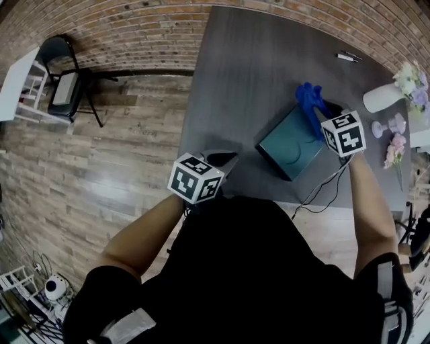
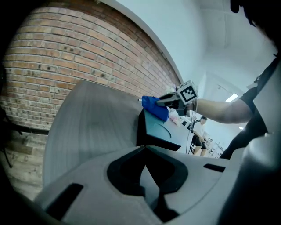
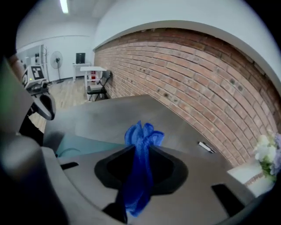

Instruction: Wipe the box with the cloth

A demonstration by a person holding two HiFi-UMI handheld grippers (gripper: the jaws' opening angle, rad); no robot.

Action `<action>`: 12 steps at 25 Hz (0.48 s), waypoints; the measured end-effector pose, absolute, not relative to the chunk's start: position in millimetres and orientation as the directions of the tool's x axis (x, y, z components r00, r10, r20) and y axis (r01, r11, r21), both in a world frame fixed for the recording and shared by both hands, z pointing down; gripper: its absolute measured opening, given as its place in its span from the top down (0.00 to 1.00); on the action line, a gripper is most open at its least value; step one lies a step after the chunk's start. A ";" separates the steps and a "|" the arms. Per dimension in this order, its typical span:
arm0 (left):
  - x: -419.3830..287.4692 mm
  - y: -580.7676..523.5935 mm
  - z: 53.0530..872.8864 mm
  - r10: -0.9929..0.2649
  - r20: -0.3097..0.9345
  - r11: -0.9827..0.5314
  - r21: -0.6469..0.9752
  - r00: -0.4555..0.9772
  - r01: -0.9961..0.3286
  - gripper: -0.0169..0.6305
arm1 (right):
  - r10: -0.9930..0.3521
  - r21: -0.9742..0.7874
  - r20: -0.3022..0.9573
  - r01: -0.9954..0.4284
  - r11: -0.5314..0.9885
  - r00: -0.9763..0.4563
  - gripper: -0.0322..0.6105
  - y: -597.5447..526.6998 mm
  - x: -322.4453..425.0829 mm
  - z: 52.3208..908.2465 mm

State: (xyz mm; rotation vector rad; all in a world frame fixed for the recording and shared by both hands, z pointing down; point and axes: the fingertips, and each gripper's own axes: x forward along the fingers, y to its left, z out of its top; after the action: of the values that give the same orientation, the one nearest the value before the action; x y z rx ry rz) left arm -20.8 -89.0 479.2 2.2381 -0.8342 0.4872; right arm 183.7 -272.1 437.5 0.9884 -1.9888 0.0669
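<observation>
On the grey table (image 1: 255, 67) | right gripper (image 1: 328, 114) pinches blue cloth (image 1: 309, 101) at box (image 1: 292, 144) far edge | left gripper (image 2: 145, 150) closed, empty, apart

The room is bright and evenly lit. A ceiling tube (image 3: 64, 6) glows at the far left in the right gripper view. Another strip light (image 2: 232, 97) burns white at the far right of the left gripper view, where the background washes out. The wooden floor (image 1: 127, 178) carries a pale sheen, and the dark bench (image 1: 248, 80) looks matte. The side of the box (image 2: 158, 132) facing the left gripper view is nearly black. Every view bulges: the brick wall (image 1: 134, 27) bends into an arc. In both gripper views the corners go dark. The left hand-held gripper (image 2: 145, 149) and right hand-held gripper (image 3: 141, 149) are soft, unfocused grey close up, and the cloth (image 3: 142, 134) blurs near the lens.
</observation>
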 end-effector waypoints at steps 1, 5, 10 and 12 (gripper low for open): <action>-21.5 -88.4 480.1 -0.437 0.547 -0.538 0.478 0.714 -0.695 0.96 | -0.578 0.280 0.743 -0.628 0.726 -0.338 0.80 -261.2 167.0 443.8; -14.1 -85.9 483.2 -0.472 0.552 -0.498 0.477 0.688 -0.724 0.96 | -0.404 0.175 0.750 -0.432 0.884 -0.523 0.80 -190.9 88.5 453.1; 4.9 -81.4 483.6 -0.488 0.553 -0.479 0.477 0.675 -0.737 0.96 | -0.166 0.003 0.717 -0.235 0.972 -0.677 0.80 -101.4 35.5 443.8; 4.4 -77.8 485.8 -0.493 0.561 -0.460 0.480 0.665 -0.747 0.96 | -0.111 -0.072 0.694 -0.222 0.972 -0.712 0.80 -90.1 33.3 441.3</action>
State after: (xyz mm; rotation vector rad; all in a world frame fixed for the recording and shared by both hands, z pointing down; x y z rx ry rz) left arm 4.4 -77.8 485.8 2.1522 -0.9534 0.4479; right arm 33.3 -90.1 441.3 0.2322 -2.3669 0.1930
